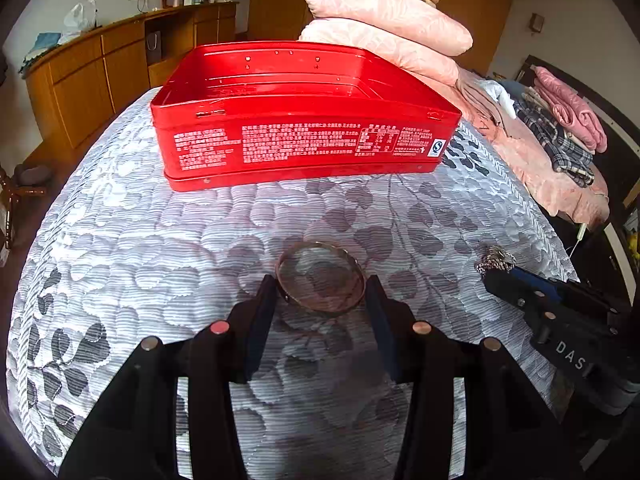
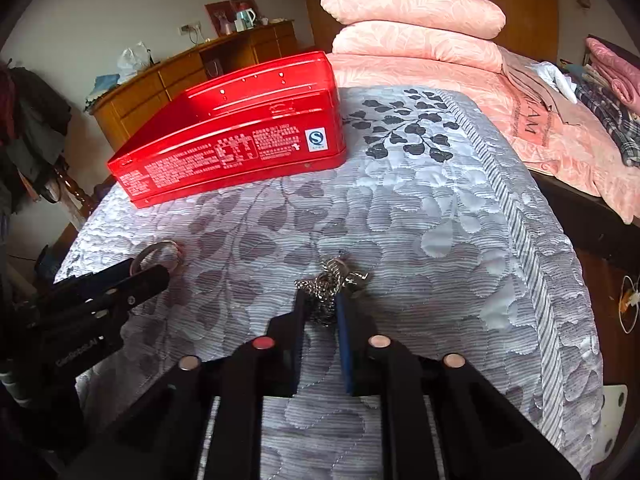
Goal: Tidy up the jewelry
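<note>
On the bed's quilt point(image 1: 120, 240), left gripper point(image 1: 320, 294) pinches a stiff, light bangle point(image 1: 320, 276) by its sides; right gripper point(image 2: 320, 304) squeezes a floppy, slippery chain point(image 2: 330, 280). Red tin point(image 1: 304, 128) waits nearby.

Soft daylight, sharp centre — fisheye bending, dark corners

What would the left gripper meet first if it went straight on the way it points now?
Probably the quilt. The left gripper already has the bangle between its fingers and points down at the bed, so the cloth just beyond the bangle comes first. The red tin lies further on, likely above that line.
</note>
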The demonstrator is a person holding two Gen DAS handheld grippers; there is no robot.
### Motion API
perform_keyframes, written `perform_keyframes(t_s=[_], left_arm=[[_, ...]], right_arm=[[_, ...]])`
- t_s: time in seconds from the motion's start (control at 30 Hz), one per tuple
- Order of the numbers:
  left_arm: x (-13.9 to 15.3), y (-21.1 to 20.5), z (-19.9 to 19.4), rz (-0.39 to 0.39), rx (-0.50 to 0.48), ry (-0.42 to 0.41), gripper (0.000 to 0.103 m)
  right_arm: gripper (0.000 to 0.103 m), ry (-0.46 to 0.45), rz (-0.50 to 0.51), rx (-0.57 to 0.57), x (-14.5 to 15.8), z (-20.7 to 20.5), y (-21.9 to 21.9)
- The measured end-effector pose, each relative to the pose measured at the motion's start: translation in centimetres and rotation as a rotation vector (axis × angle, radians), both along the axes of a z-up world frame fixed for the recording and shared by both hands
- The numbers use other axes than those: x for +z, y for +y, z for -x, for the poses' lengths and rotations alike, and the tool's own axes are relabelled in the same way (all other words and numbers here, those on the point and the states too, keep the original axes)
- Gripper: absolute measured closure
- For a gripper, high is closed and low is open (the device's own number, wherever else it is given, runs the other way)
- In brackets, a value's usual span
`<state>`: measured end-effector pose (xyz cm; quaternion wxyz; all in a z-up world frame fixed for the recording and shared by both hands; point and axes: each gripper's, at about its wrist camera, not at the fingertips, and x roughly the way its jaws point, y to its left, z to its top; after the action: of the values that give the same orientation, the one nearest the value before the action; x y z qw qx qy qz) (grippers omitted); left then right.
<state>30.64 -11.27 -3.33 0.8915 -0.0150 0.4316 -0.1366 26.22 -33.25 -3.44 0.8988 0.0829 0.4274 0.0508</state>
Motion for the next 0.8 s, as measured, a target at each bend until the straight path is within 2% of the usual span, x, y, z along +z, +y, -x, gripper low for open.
perform_keyframes(t_s=[0.2, 0.47, 0.8], left_arm=[[0.4, 0.8, 0.5, 0.003, 0.009, -0.018, 0.059], [2.1, 2.2, 1.0, 0.034, 0.025, -0.058, 0.059], [5.5, 3.4, 0.0, 0.049, 0.054, -0.138, 0.059]], right_arm=[[0.09, -0.051, -0.001, 0.01, 1.3, 0.9, 0.4], [0.09, -0.145, -0.033, 0.032, 4.8, 1.6, 0.4], [0.09, -0.218, -0.03, 0.064, 8.4, -0.5, 1.0]])
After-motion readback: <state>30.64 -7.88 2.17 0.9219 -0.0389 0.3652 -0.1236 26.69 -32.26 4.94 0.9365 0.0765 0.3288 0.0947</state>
